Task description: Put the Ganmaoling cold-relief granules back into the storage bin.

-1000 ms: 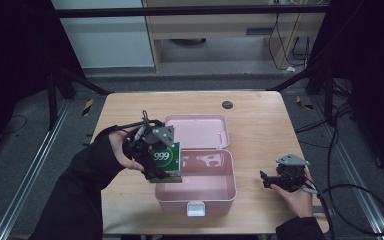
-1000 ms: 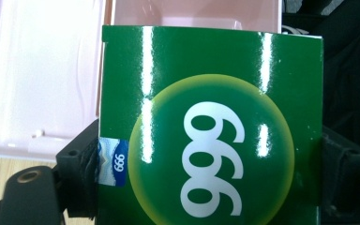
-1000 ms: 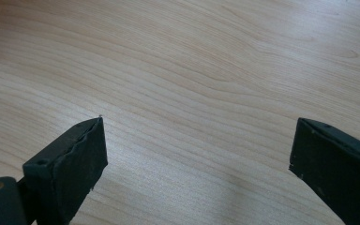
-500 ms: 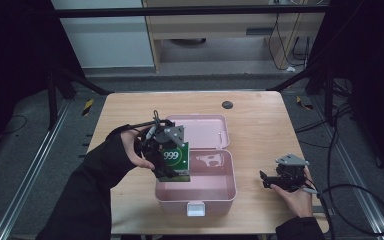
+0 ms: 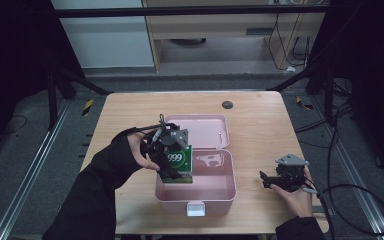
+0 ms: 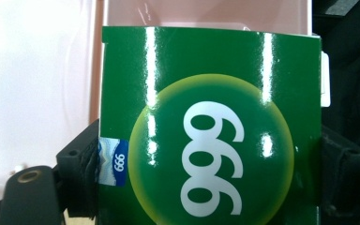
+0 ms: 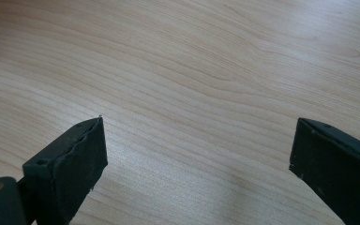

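High view: left gripper [image 5: 172, 167] holds green box [image 5: 177, 162] over pink case's [image 5: 220, 192] left edge.

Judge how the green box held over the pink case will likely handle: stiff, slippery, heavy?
The green box looks like flat-faced cardboard, so probably stiff yet crushable. Its glossy glare suggests a slippery surface. The left gripper holds it alone, so it's likely light.

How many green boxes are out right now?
1: the green box, held in the left claw over the open pink case. Others may sit hidden inside it.
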### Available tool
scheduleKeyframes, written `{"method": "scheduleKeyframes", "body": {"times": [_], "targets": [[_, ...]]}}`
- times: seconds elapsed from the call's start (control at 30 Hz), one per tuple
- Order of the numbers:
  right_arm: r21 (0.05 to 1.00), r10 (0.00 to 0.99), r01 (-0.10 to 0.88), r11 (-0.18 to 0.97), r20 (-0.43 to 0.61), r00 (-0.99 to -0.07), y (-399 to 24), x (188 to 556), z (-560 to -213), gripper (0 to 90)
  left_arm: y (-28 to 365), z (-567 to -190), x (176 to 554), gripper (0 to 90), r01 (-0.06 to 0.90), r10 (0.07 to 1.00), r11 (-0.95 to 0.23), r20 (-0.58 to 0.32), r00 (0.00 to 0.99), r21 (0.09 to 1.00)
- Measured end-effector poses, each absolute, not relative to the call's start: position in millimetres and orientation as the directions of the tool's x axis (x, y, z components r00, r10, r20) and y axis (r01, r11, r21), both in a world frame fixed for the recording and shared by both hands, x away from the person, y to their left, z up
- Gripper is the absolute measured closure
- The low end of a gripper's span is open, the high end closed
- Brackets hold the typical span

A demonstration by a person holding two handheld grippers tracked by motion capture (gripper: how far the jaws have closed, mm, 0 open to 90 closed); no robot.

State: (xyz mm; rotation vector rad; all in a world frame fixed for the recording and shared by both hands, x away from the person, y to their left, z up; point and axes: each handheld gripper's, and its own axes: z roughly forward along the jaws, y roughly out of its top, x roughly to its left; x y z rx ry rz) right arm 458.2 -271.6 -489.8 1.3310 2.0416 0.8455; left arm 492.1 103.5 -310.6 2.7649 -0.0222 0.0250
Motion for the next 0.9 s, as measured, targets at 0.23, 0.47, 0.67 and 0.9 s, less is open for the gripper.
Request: {"method": "scheduleKeyframes", "body": {"times": [0.23, 0.47, 0.67, 0.9], "targets": [[0.754, 0.928, 0.578, 0.312, -0.110, -0.357, -271.6, 458.1, -489.9, 4.5, 101.4, -323.7, 493.7, 14.8, -0.011, -0.007, -0.937, 0.013, 1.000, 0.348], [0.752, 0.927, 0.580, 0.313, -0.110, -0.358, -271.2, 458.1, -490.3, 4.5, 101.5, -336.0, 493.0, 14.8, -0.007, -0.007, -0.942, 0.002, 1.000, 0.334], [0.749, 0.928, 0.584, 0.313, -0.110, -0.356, -270.9, 458.1, -490.5, 4.5, 103.2, -343.1, 492.7, 14.8, 0.001, -0.004, -0.942, -0.015, 1.000, 0.337], [0.750, 0.927, 0.581, 0.316, -0.113, -0.358, -270.7, 458.3, -490.9, 4.4, 103.4, -351.5, 492.7, 14.8, 0.000, -0.004, -0.948, -0.010, 1.000, 0.317]]}}
